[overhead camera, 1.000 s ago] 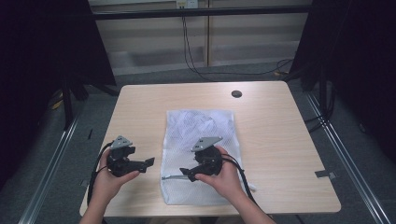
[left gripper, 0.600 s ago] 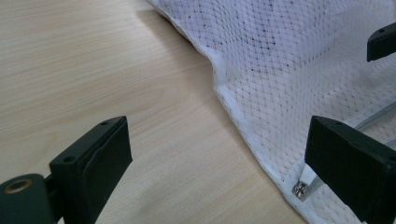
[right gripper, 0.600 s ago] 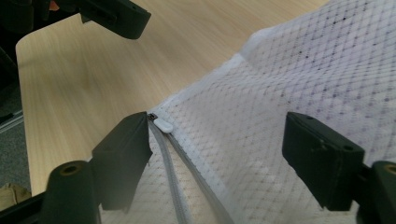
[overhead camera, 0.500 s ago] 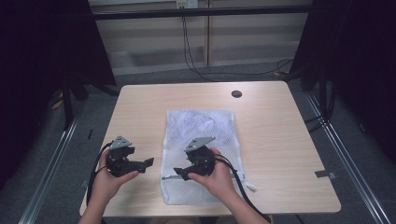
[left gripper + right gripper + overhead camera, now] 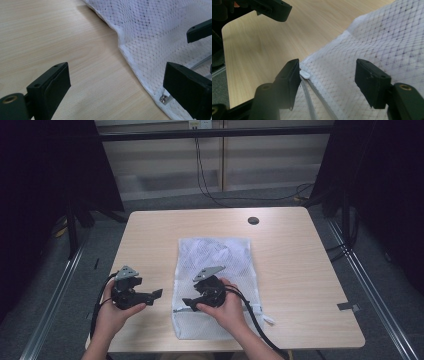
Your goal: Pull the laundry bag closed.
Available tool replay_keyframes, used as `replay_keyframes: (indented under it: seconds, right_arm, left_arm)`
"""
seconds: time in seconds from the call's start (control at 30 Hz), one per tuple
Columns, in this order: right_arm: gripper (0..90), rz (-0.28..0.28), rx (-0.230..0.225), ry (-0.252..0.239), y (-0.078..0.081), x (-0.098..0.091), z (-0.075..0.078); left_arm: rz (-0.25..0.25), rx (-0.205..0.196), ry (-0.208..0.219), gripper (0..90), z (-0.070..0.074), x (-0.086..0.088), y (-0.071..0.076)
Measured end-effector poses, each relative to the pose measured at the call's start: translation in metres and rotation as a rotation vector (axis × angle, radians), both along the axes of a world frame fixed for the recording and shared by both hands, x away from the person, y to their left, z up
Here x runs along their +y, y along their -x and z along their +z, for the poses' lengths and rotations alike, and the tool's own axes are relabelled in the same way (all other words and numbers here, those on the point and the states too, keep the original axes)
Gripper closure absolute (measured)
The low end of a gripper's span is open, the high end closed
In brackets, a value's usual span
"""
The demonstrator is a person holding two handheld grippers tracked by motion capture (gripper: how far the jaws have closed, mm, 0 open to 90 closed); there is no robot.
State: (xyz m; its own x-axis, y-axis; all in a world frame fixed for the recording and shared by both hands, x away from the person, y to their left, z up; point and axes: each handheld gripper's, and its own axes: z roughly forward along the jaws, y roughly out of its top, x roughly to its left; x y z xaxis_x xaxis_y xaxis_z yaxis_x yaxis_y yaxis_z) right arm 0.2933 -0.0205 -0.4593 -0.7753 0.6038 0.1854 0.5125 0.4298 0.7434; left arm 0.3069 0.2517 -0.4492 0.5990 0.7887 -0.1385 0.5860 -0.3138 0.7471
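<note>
Mesh bag: a white mesh laundry bag (image 5: 215, 280) lies flat on the wooden table (image 5: 295, 270), its zippered end toward the person, well short of the dark round plug (image 5: 253, 220) at the table's far side.
Zipper: it runs along the bag's near end; the white zipper pull (image 5: 305, 74) sits at the bag's near-left corner, just beside one pad of the right gripper.
Right gripper: the right gripper (image 5: 190, 303) hangs over the bag's near-left corner. Its jaws have just been closing, yet they stand apart, straddling the zipper line with mesh between them and no squeeze on anything. This looks aimed at catching the pull.
Left gripper: the left gripper (image 5: 156, 294) hovers over bare wood, left of the bag's edge, jaws wide apart and empty. The bag's hem and the metal zipper end (image 5: 163, 98) lie near one jaw, so it likely waits to pin the corner.
Step in hand: probably taking hold of the pull to unzip the bag.
</note>
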Motion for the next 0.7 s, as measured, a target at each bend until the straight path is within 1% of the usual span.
replay_keyframes:
  seconds: [0.07, 0.1, 0.17, 0.2, 0.23, 0.3, 0.33, 0.37, 0.4, 0.43, 0.47, 0.5, 0.57, 0.63, 0.7]
  right_arm:
    - [37.4, -0.004, 0.008, 0.005, 0.0, 0.001, -0.001]
    - [37.5, -0.003, 0.029, -0.013, -0.001, 0.002, -0.002]
    - [38.0, -0.017, 0.069, -0.027, -0.002, 0.003, -0.003]
    - [41.8, -0.03, 0.109, -0.043, -0.002, 0.005, -0.004]
    - [42.7, -0.039, 0.121, -0.054, -0.002, 0.006, -0.005]
    - [44.4, -0.044, 0.127, -0.063, -0.003, 0.006, -0.006]
    - [48.2, -0.057, 0.158, -0.072, -0.003, 0.009, -0.007]
    - [50.4, -0.056, 0.161, -0.071, -0.003, 0.01, -0.008]
    - [51.8, -0.059, 0.177, -0.079, -0.003, 0.011, -0.009]
    - [51.8, -0.059, 0.177, -0.079, -0.003, 0.011, -0.009]
    - [52.7, -0.056, 0.192, -0.09, -0.004, 0.012, -0.01]
    - [54.3, -0.062, 0.197, -0.098, -0.004, 0.013, -0.012]
    - [54.8, -0.059, 0.213, -0.098, -0.004, 0.015, -0.014]
    - [55.5, -0.072, 0.236, -0.11, -0.004, 0.018, -0.017]
    - [55.7, -0.075, 0.243, -0.11, -0.004, 0.02, -0.019]
  left_arm:
    - [-0.001, 0.001, 0.001, 7.1, 0.0, 0.0, 0.0]
    - [-0.001, 0.001, 0.001, 7.1, 0.0, 0.0, 0.0]
    - [-0.002, 0.0, -0.002, 7.0, 0.0, 0.001, 0.0]
    - [-0.002, 0.001, -0.003, 7.1, 0.0, 0.001, 0.0]
    - [-0.002, 0.001, -0.003, 7.1, 0.0, 0.001, 0.0]
    - [-0.003, 0.002, -0.001, 7.0, 0.0, 0.001, 0.0]
    - [-0.002, 0.001, -0.002, 7.0, 0.0, 0.001, 0.0]
    - [-0.004, 0.001, -0.005, 7.0, 0.0, 0.001, 0.0]
    - [-0.006, 0.002, -0.004, 7.0, 0.0, 0.001, 0.0]
    - [-0.003, 0.0, -0.007, 7.0, 0.0, 0.001, 0.0]
    - [-0.004, 0.002, -0.006, 7.0, 0.0, 0.001, 0.0]
    - [-0.001, 0.002, -0.004, 7.0, 0.0, 0.001, 0.0]
    - [0.0, 0.001, -0.003, 7.1, 0.0, 0.002, 0.0]
    - [-0.001, 0.001, 0.001, 7.0, 0.0, 0.002, 0.0]
    - [0.004, 0.001, 0.002, 7.0, 0.0, 0.002, 0.0]
